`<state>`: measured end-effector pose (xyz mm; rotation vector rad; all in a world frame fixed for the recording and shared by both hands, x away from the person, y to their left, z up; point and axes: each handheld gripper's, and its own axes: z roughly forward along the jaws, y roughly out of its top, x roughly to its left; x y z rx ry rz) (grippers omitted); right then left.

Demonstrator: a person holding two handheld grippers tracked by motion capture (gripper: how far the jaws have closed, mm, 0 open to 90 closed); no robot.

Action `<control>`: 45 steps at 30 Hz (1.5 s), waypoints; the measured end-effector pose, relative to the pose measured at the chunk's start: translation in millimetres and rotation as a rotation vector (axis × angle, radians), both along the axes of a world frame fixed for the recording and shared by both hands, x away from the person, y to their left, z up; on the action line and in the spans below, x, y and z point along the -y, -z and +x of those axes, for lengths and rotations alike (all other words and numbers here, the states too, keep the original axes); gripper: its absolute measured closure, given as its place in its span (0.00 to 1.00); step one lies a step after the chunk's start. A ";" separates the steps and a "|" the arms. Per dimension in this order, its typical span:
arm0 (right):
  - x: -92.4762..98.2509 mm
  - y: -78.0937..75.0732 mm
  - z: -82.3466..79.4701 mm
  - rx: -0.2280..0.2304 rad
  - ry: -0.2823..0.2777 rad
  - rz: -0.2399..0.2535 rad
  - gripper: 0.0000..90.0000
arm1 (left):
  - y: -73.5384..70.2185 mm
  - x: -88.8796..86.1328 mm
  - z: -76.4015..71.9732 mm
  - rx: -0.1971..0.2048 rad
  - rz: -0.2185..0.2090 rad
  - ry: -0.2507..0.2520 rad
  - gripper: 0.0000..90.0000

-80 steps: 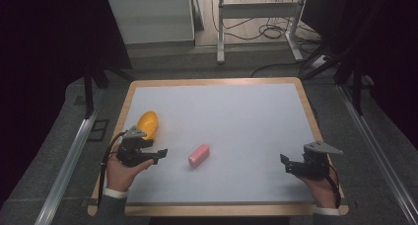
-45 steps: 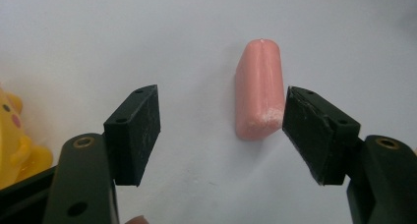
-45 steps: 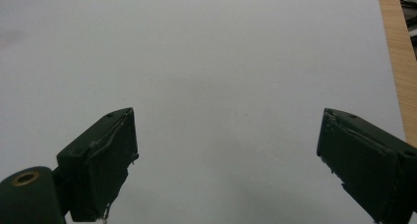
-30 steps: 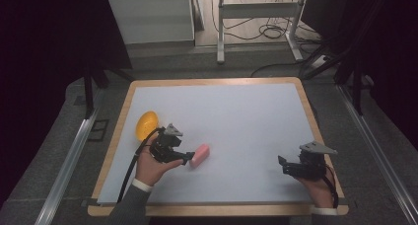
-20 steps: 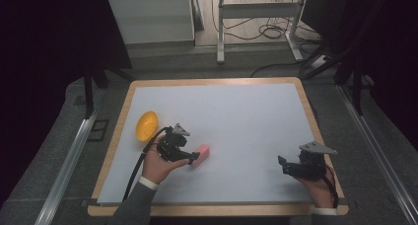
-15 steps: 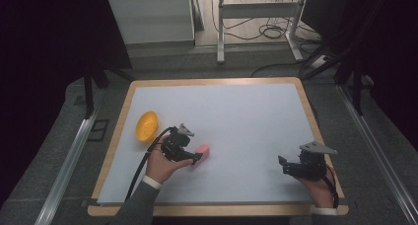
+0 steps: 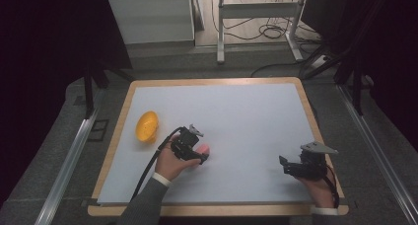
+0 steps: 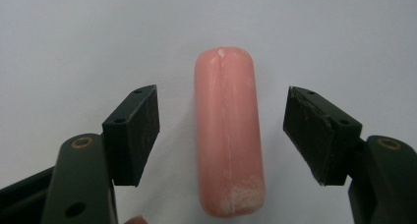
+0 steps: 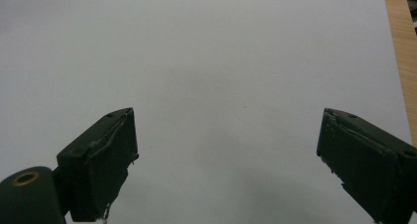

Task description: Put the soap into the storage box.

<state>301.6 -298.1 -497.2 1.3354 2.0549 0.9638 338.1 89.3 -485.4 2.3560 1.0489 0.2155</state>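
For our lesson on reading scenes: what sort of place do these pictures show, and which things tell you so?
Probably a lab or recording workspace, not a home: a white wood-edged table nearly bare, a metal frame with loose cables on the floor behind it, and a person working a hand-held left claw around a pink sausage-shaped piece.

sausage (image 8: pixel 227 135) right of bowl (image 7: pixel 147 126)

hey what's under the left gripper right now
A pink sausage lies flat on the white tabletop, between the open jaws of the left gripper, which do not touch it. From above, the gripper and hand cover most of it.
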 end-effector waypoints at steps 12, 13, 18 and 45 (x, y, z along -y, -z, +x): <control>0.0 0.6 0.3 -0.003 0.003 -0.001 0.09 | 16.6 7.0 9.6 -0.031 0.040 -0.013 0.44; -0.2 0.5 0.2 -0.004 0.004 -0.001 0.09 | 18.2 7.2 9.9 -0.033 0.044 -0.015 0.47; -0.1 0.8 0.6 -0.003 0.005 -0.002 0.09 | 22.3 7.7 9.2 -0.049 0.011 -0.015 0.66; -0.4 0.3 0.0 0.002 0.008 -0.008 0.09 | -1.7 -19.6 3.0 -0.016 -0.037 -0.038 0.67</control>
